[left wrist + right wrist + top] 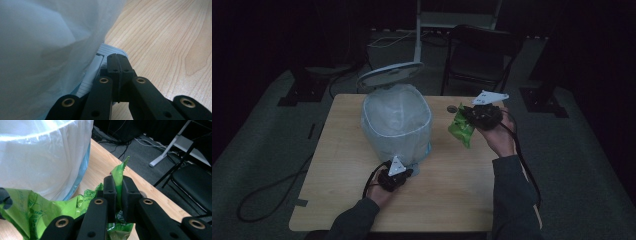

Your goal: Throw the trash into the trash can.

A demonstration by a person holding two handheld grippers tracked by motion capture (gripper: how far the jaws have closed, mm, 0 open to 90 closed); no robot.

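Observation:
A pale blue bin (397,122) lined with a white plastic bag stands at the table's middle back. My left gripper (408,171) sits low against the bin's near base, and in the left gripper view (117,58) its jaws are pressed together beside the bag (45,50) with nothing seen between them. My right gripper (467,116) is held above the table to the right of the bin, shut on a crumpled green wrapper (460,129). In the right gripper view (119,182) a torn tip of the wrapper (37,205) sticks up between the jaws, close to the bin (37,152).
The wooden table (452,190) carries a small round dark object (452,108) near its far edge. A round pale disc (389,74) stands behind the bin. A black folding chair (482,55) and cables lie on the floor beyond.

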